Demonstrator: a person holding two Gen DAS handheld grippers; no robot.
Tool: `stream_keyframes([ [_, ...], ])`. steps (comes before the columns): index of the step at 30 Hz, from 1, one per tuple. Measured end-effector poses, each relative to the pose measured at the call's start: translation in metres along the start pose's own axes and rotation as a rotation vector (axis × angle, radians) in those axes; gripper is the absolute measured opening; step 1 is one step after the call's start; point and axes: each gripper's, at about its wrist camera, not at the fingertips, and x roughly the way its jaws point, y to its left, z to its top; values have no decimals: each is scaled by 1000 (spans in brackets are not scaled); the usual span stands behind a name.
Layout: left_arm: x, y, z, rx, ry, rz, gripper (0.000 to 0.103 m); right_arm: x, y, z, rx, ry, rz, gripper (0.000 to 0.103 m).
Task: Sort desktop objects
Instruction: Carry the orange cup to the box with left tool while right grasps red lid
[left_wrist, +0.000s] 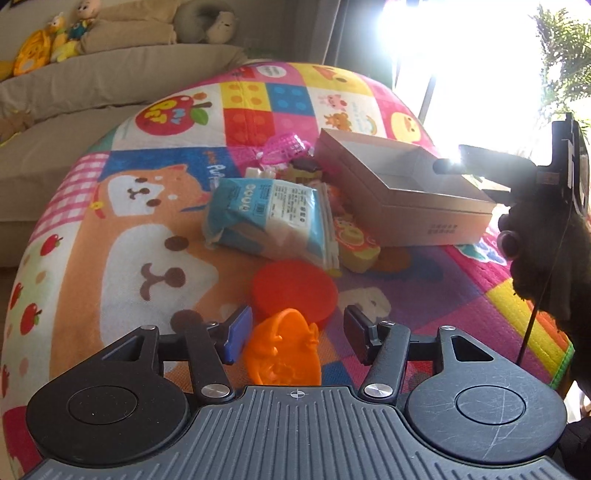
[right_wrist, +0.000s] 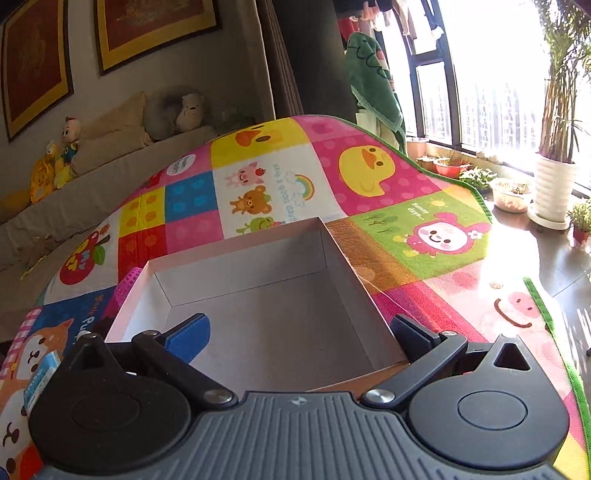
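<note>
My left gripper (left_wrist: 293, 334), jaws spread, straddles the orange toy (left_wrist: 282, 354), which lies at 6 o'clock from the red lid (left_wrist: 295, 291); a skewed closure may squirt it sideways. Right gripper (right_wrist: 299, 336) hangs released over the empty box (right_wrist: 266, 306).

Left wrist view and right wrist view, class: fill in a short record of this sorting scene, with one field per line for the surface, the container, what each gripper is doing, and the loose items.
surface: colourful cartoon play mat
container: open cardboard box, nothing visible inside it
left gripper: open, fingers either side of an orange plastic toy, not closed on it
right gripper: open, holding nothing, poised over the box
loose items: red round lid just beyond the toy; blue and white packet; pink mesh basket behind the pile
</note>
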Motion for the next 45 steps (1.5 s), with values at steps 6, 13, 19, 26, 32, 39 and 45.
stream_keyframes([
  [6,-2,-4,-7,47,-7,43,77,-33,38,-1,-171,-93,82,103],
  [13,-25,26,2,0,-59,168,90,-61,112,-42,-499,127,453,79],
  [19,-52,53,10,-64,-130,260,95,-45,164,-86,-677,255,522,70],
  [26,-55,47,7,-45,-121,206,96,-27,175,-91,-628,295,526,72],
  [32,-45,26,-7,22,-32,77,96,-44,151,-88,-617,283,496,56],
  [39,-18,4,-22,57,70,32,96,-74,81,-80,-563,254,332,56],
  [45,-13,0,-18,41,109,-10,92,-79,33,-71,-450,187,155,61],
])
